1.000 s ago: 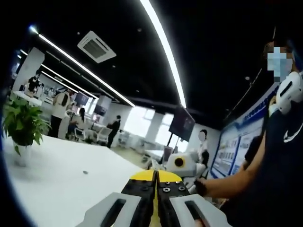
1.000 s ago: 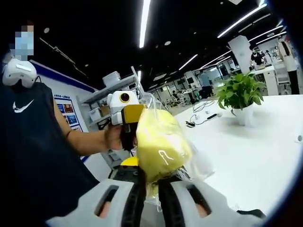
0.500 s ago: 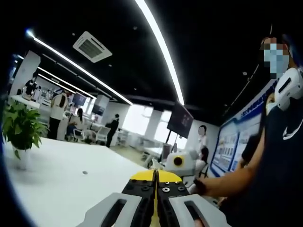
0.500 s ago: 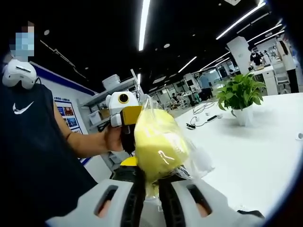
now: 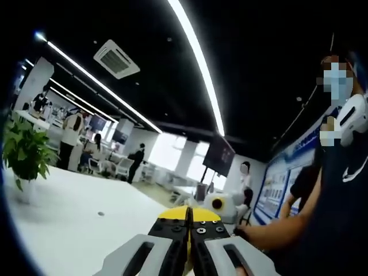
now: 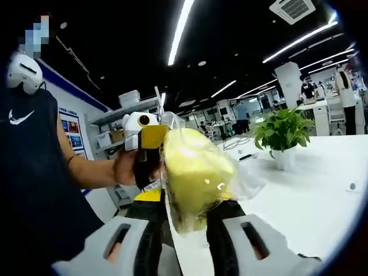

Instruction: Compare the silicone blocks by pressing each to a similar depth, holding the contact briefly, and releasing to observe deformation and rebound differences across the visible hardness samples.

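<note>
Yellow silicone block in bag, clamped by right gripper; left gripper closed, empty.

White table — potted plant, cables, small dark object.

text: none legible | logo: white swoosh on person's dark shirt, below the white headset | wall posters beside that headset: print too small to read

White bench, potted green plant standing on it, cables behind the plant, ceiling light strips, ceiling air vent, dark wall screen, shelving rack
</note>
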The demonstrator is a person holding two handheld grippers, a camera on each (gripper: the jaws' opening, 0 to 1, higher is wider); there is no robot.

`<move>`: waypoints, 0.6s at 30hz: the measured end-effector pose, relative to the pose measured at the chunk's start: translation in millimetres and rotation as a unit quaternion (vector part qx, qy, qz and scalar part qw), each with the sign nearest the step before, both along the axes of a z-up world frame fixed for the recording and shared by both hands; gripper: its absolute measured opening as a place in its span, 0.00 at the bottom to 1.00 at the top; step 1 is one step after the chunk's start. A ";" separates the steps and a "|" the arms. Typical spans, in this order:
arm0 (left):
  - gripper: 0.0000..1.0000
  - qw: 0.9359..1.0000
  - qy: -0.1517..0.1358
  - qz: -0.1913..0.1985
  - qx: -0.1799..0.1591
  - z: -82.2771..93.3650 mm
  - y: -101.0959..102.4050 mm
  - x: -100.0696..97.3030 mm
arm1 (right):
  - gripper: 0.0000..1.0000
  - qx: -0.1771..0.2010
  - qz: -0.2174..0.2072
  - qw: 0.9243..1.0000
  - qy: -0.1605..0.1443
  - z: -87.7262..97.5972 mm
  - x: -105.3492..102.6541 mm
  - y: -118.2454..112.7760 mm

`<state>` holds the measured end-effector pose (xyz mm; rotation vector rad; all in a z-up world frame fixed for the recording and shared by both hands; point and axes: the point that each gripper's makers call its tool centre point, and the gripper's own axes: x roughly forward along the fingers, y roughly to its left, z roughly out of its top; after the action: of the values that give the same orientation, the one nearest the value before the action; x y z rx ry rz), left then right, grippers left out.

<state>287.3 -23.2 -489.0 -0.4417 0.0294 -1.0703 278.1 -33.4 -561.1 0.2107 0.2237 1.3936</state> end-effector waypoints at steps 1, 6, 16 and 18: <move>0.00 1.000 0.001 0.002 -0.004 1.1 1.3 2.0 | 0.40 -0.001 -0.010 1.000 -0.005 0.9 2.7 -1.7; 0.00 1.000 0.001 0.009 -0.009 4.8 4.7 5.6 | 0.72 -0.003 -0.064 0.997 -0.033 6.3 20.2 -13.2; 0.00 0.999 0.012 0.016 -0.031 14.5 9.0 9.5 | 0.96 -0.030 -0.168 0.982 -0.085 17.2 49.0 -60.0; 0.00 0.999 0.012 0.020 -0.035 13.8 13.1 13.5 | 0.96 -0.043 -0.202 0.973 -0.100 16.5 57.1 -79.1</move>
<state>300.8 -10.1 -475.2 -0.5170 0.0033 -1.0285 335.2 -112.5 -544.5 0.0387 0.0674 0.9885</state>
